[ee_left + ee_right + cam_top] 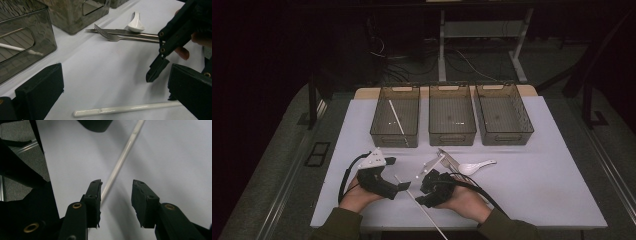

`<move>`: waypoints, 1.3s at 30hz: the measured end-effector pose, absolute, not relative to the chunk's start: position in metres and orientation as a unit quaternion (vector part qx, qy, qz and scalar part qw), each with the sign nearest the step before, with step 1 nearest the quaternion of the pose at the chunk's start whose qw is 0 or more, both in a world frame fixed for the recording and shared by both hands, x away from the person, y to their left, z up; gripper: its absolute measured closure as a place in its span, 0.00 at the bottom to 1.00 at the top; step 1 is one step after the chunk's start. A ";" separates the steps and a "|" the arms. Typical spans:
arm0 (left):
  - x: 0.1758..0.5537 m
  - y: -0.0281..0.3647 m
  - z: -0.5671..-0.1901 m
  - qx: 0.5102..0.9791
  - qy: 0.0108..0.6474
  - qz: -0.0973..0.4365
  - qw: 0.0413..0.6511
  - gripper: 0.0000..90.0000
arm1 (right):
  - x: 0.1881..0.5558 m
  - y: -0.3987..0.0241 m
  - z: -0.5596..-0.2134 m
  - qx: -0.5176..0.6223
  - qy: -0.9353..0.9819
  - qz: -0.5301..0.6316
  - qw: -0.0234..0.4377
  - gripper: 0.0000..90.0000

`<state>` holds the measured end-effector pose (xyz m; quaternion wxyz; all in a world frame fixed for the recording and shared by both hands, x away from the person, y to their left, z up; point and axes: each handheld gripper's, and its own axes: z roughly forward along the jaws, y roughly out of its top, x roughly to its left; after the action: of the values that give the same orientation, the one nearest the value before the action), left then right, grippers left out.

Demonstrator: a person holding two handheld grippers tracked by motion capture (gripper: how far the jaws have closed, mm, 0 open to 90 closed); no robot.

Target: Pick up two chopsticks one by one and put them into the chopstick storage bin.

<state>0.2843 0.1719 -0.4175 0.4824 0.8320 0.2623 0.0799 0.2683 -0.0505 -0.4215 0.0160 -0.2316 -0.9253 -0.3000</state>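
Right gripper over the white chopstick lying diagonally on the worktop — fingers apart, the stick just beside one pad, nothing clamped. Left gripper low beside it, fingers wide open, empty. Fork, knife and white spoon lie near the bins — second chopstick in the left bin.

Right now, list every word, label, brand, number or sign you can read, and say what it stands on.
None can be read.
The white chopstick lying between the grippers bears a small mark near its middle, too small to read.
The three bins, fork, knife and white spoon show no lettering.
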 end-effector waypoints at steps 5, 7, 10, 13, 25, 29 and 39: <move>0.284 0.172 -0.418 0.832 0.263 0.079 0.483 0.00 | 0.264 -0.045 -0.426 -0.222 -0.929 -0.296 0.019 0.66; 0.284 0.172 -0.418 0.831 0.262 0.079 0.483 0.00 | 0.264 -0.044 -0.428 -0.219 -0.931 -0.291 0.015 0.66; 0.284 0.172 -0.418 0.831 0.263 0.079 0.484 0.00 | 0.263 -0.042 -0.430 -0.214 -0.935 -0.284 0.011 0.67; 0.284 0.172 -0.418 0.831 0.262 0.079 0.483 0.00 | 0.263 -0.043 -0.430 -0.210 -0.938 -0.277 0.001 0.71; 0.284 0.171 -0.417 0.832 0.262 0.077 0.483 0.00 | 0.273 -0.050 -0.429 -0.223 -0.940 -0.257 -0.011 0.85; 0.284 0.171 -0.417 0.831 0.262 0.077 0.484 0.00 | 0.276 -0.049 -0.429 -0.228 -0.941 -0.251 -0.006 0.85; 0.283 0.171 -0.417 0.829 0.264 0.077 0.487 0.00 | 0.282 -0.047 -0.425 -0.244 -0.945 -0.218 -0.023 0.91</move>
<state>0.2835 0.1708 -0.4174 0.4867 0.8292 0.2639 0.0766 0.2825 -0.0473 -0.4250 -0.0227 -0.2436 -0.9447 -0.2184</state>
